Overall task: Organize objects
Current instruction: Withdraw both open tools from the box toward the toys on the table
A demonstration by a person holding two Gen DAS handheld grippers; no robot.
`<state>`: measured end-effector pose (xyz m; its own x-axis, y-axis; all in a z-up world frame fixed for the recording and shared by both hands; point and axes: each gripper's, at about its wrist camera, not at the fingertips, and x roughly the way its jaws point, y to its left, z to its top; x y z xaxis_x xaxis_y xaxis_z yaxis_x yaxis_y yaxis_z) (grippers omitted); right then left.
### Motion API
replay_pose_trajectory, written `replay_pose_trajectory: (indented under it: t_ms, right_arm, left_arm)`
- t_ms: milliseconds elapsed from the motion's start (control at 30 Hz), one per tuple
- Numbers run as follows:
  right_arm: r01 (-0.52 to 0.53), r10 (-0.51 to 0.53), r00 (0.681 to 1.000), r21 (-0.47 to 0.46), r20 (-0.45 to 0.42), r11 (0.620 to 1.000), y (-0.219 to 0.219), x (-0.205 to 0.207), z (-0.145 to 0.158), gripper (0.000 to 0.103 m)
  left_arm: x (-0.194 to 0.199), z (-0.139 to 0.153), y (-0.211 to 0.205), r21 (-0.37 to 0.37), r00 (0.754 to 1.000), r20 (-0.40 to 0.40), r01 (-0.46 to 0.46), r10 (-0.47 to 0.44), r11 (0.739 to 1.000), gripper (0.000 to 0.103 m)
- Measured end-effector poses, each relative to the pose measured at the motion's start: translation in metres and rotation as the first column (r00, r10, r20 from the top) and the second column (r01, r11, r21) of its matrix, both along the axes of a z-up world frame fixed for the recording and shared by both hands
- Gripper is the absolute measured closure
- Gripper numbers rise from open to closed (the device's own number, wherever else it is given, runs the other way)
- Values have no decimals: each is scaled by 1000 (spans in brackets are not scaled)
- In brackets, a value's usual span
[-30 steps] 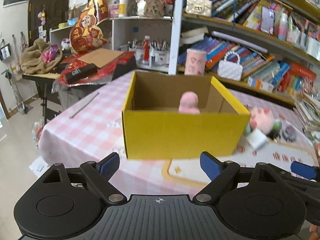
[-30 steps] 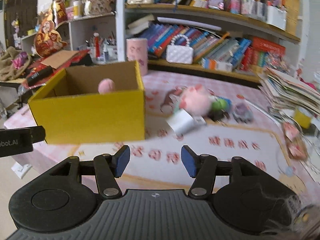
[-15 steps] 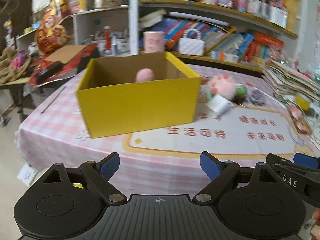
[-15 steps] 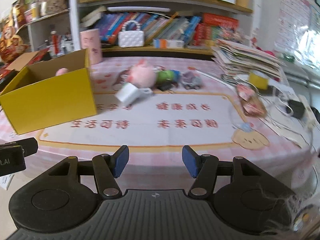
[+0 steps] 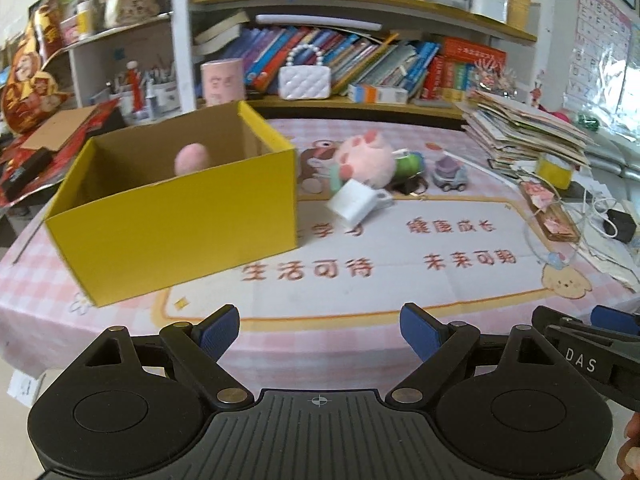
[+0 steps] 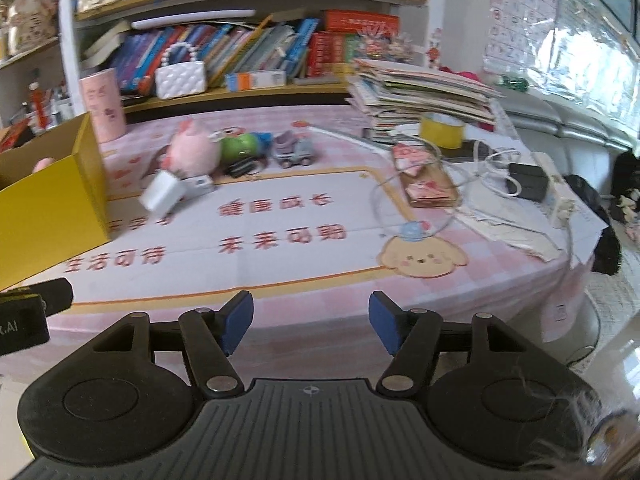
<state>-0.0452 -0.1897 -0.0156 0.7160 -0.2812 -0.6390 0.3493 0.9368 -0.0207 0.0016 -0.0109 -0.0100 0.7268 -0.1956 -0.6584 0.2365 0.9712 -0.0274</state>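
A yellow cardboard box [image 5: 176,224] stands on the table's left; it also shows in the right wrist view [image 6: 48,200]. A pink plush [image 5: 192,159] lies inside it. Right of the box lie a pink pig plush [image 5: 366,160], a white cup on its side [image 5: 354,202], a green toy [image 5: 410,162] and a grey toy car [image 5: 450,174]. The same group shows in the right wrist view: pig plush [image 6: 194,152], cup [image 6: 162,196], car [image 6: 294,150]. My left gripper [image 5: 320,330] and right gripper [image 6: 311,320] are open and empty, at the table's front edge.
A pink checked cloth with a printed mat [image 6: 280,236] covers the table. A paper stack [image 6: 420,92], yellow tape roll [image 6: 442,130], cables and a black charger [image 6: 526,186] sit at the right. A bookshelf [image 5: 360,60] stands behind, with a pink cylinder [image 5: 222,82].
Both views have swung right and pulled back from the box. The toy group and the table's right side have come into view. Both grippers stay open.
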Motion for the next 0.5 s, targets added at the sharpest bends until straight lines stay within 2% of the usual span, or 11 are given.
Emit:
replay_pose_trajectory:
  t_ms: [200, 500]
  right_arm:
    - [30, -30, 999, 12, -28, 999, -25, 17, -4, 40]
    - [9, -8, 999, 19, -49, 1000, -51, 61, -8, 34]
  left_arm:
    - [17, -2, -24, 3, 999, -12, 34, -34, 999, 14]
    - [58, -9, -51, 7, 999, -40, 13, -13, 1000, 16]
